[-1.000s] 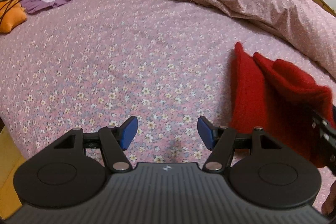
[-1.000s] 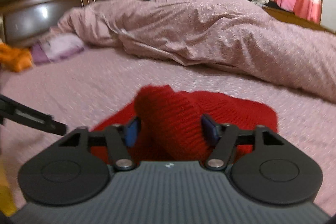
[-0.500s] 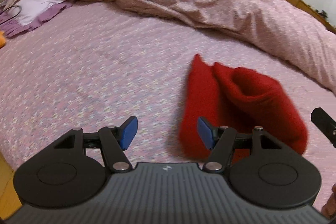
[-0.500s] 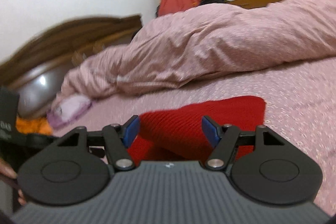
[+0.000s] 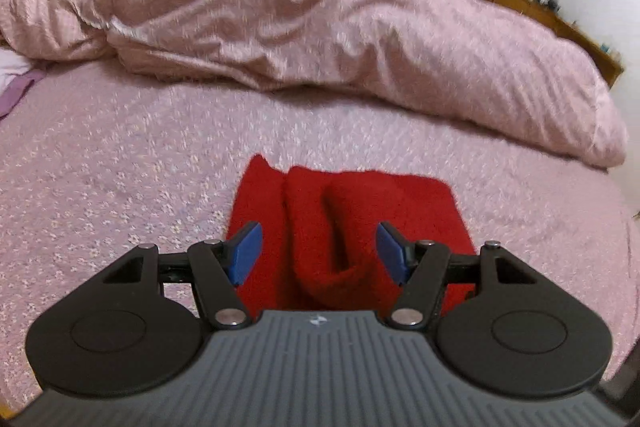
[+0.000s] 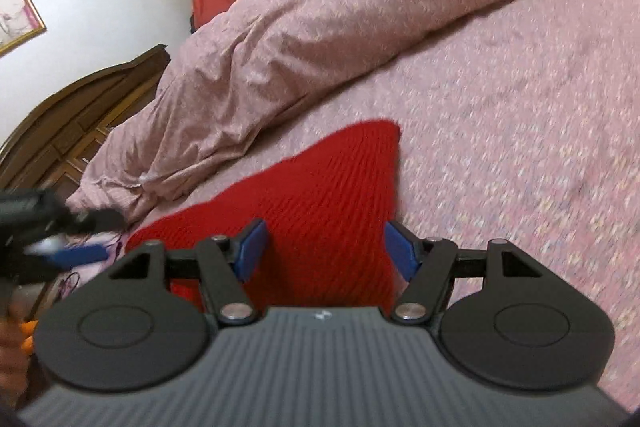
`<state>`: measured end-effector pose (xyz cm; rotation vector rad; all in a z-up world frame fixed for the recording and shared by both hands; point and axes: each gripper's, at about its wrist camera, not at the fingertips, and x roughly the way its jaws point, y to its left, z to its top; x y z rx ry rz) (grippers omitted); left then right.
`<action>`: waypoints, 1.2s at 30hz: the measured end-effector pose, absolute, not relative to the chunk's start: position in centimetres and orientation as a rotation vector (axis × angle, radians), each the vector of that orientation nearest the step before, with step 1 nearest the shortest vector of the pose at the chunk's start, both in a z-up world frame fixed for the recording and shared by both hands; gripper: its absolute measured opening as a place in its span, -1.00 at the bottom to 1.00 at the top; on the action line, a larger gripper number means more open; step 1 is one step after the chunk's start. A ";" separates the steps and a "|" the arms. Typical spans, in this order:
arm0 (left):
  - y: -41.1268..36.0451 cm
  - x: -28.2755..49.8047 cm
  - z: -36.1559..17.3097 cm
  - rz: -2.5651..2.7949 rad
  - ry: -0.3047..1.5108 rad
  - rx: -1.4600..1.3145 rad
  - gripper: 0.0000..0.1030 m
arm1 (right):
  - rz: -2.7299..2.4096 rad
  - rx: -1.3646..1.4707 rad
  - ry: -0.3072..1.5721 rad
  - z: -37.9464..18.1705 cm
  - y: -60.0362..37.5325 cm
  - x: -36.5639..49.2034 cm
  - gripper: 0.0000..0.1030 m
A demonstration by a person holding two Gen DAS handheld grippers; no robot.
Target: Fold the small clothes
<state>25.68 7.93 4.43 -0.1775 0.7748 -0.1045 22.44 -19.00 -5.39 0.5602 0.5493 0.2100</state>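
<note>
A red knitted garment [image 5: 360,211] lies folded on the pink floral bed sheet [image 5: 120,179], with a raised fold running down its middle. My left gripper [image 5: 318,253] is open, its blue pads either side of that fold, just above the near edge of the garment. In the right wrist view the same red garment [image 6: 320,187] lies under my right gripper [image 6: 326,249], which is open and empty, near the garment's right edge. The left gripper [image 6: 60,251] shows blurred at the far left of that view.
A rumpled pink duvet [image 5: 320,27] is heaped across the far side of the bed. A wooden headboard [image 6: 80,115] stands behind it. A purple pillow edge [image 5: 16,87] sits at the far left. A wooden bed frame [image 5: 520,3] and curtains are at the back right.
My left gripper has swung right and now faces the red garment, which lies between its pads. My right gripper has tilted and shifted towards the garment's right edge. Both stay open.
</note>
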 end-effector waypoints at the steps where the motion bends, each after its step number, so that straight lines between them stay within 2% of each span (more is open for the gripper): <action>1: 7.7 26.4 4.0 -0.093 0.791 -0.176 0.33 | 0.221 0.549 0.552 -5.5 -18.6 22.4 0.32; 9: 7.5 28.9 0.8 -0.048 0.859 -0.171 0.33 | 0.230 0.407 0.546 -6.9 -17.2 21.5 0.32; 16: 7.8 28.9 1.7 -0.123 0.789 -0.264 0.33 | 0.249 0.449 0.548 -7.5 -17.8 21.4 0.33; 25: 5.3 32.1 -0.4 -0.195 0.920 -0.369 0.33 | 0.264 0.447 0.550 -7.0 -18.1 21.3 0.33; 27: 4.8 32.3 -0.8 -0.230 0.926 -0.381 0.15 | 0.265 0.443 0.547 -7.0 -18.1 21.2 0.33; 28: 4.4 32.3 -0.9 -0.222 0.920 -0.350 -0.14 | 0.265 0.445 0.547 -7.0 -18.1 21.2 0.33; 29: 4.0 32.1 -0.9 -0.216 0.907 -0.305 -0.28 | 0.263 0.447 0.548 -6.9 -18.2 21.2 0.33; 32: 4.5 31.2 -0.9 -0.224 0.876 -0.292 -0.42 | 0.272 0.452 0.545 -6.6 -18.4 21.1 0.33; 36: 6.0 28.6 0.1 -0.223 0.814 -0.311 -0.45 | 0.289 0.438 0.529 -5.9 -18.4 20.9 0.33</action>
